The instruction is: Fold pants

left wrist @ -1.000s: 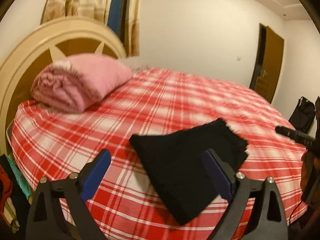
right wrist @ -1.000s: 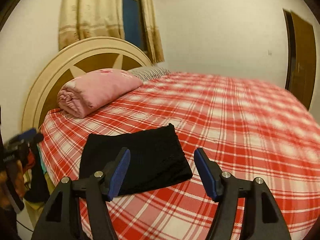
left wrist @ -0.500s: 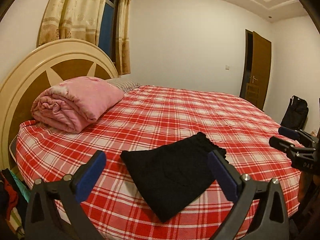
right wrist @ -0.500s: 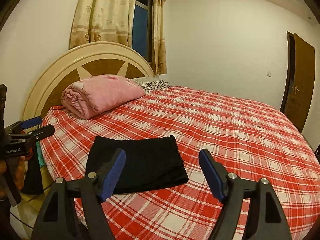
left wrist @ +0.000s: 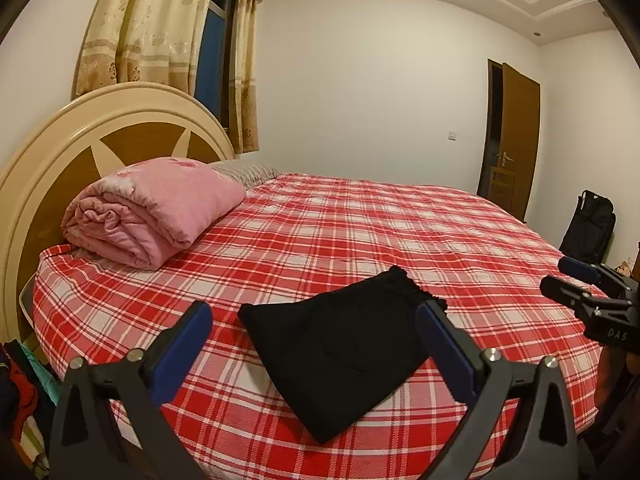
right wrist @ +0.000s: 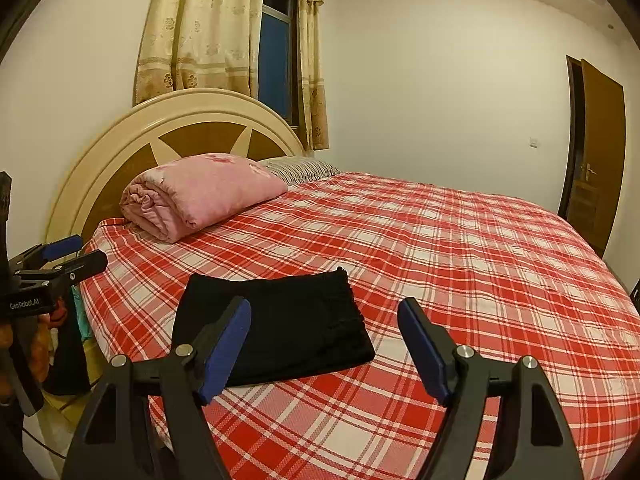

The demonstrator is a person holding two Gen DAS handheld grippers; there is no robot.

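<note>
The black pants [left wrist: 340,352] lie folded into a flat rectangle on the red plaid bed [left wrist: 360,232], near its front edge. My left gripper [left wrist: 312,316] hovers above and in front of them, jaws wide, nothing between the blue pads. In the right wrist view the pants [right wrist: 280,328] sit just beyond my right gripper [right wrist: 324,312], which is also open and empty. Each gripper shows at the edge of the other's view: the right gripper [left wrist: 580,284] at the far right, the left gripper [right wrist: 60,256] at the far left. Neither touches the cloth.
A rolled pink quilt [left wrist: 152,208] and a striped pillow [left wrist: 248,170] lie by the round headboard [left wrist: 60,136]. A black backpack [left wrist: 588,228] leans on the wall near the brown door [left wrist: 516,140]. Clothes [left wrist: 16,396] hang beside the bed at lower left.
Both grippers have drawn back and risen from the pants, so more of the room shows. The right jaws have spread a little wider. The pants have stayed in place.
</note>
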